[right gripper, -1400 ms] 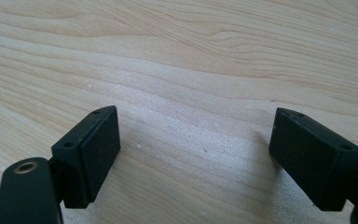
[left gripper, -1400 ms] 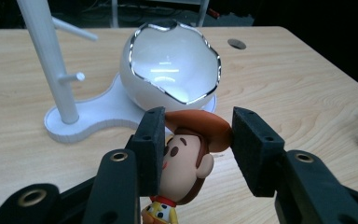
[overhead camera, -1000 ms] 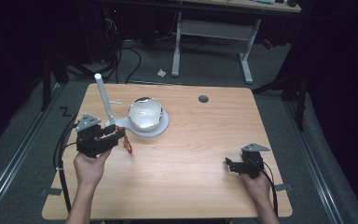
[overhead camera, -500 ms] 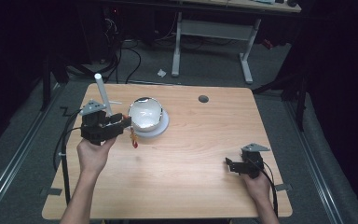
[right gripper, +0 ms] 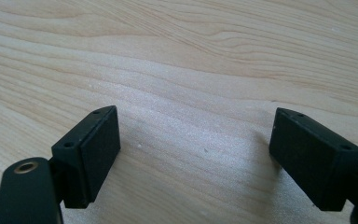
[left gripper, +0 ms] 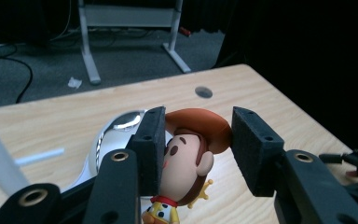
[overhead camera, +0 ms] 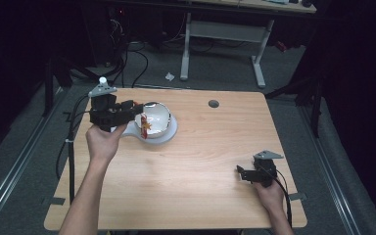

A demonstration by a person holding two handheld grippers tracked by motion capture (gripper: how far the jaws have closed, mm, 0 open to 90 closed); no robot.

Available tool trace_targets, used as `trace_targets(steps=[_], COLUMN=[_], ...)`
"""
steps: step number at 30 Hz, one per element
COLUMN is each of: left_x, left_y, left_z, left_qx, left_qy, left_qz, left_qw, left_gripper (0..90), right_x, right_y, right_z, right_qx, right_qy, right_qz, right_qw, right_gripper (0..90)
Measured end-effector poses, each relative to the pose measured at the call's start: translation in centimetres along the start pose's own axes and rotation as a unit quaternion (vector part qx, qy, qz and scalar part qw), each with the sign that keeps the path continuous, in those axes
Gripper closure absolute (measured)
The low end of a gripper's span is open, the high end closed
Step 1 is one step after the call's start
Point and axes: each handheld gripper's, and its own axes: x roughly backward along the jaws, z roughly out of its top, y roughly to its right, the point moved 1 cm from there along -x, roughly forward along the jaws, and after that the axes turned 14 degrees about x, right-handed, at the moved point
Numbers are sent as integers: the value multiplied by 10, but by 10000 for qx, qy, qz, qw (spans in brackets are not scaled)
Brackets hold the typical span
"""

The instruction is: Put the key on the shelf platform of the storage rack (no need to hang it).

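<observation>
**Cowboy figure held by the head, just beside the bowl**

The left gripper [overhead camera: 136,113] has its jaws closed on a small cowboy figure [left gripper: 189,156], pads pressing the two sides of its head under the brown hat brim. In the high view the figure [overhead camera: 145,123] hangs at the near rim of the bowl [overhead camera: 157,116], clear of the surface [overhead camera: 200,161], body dangling below the jaws.

It looks like hard moulded plastic or vinyl: light, stiff, with a smooth glossy skin that could slip against foam pads. The round head gives little flat area, so the grip is likely secure only while the pads sit at its widest part; a hold on the thin hat brim or the small yellow spur-like detail near the collar would be weaker and might bend them. The bowl appears shiny and hard, so a drop from a height could make the figure bounce.

The right gripper [overhead camera: 245,174] rests on the surface well away from the bowl, jaws wide apart with nothing between them.
</observation>
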Motion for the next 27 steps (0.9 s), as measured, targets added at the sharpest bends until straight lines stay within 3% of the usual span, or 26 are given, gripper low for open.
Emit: trace_targets(steps=[11, 20, 27], left_x=[-24, -51, -68], left_y=[10, 3, -7], left_z=[-3, -12, -18], left_qx=[-44, -107, -308], left_qy=[61, 200, 263], left_qz=[72, 280, 423], left_qw=[9999, 9993, 9983], left_gripper=[567, 567, 567], right_x=[0, 0, 0], right_y=[0, 0, 0], right_z=[0, 0, 0], right_qx=[1, 1, 0], right_qy=[0, 1, 1], right_qz=[0, 0, 0], right_qw=[10000, 10000, 10000], right_gripper=[161, 161, 161])
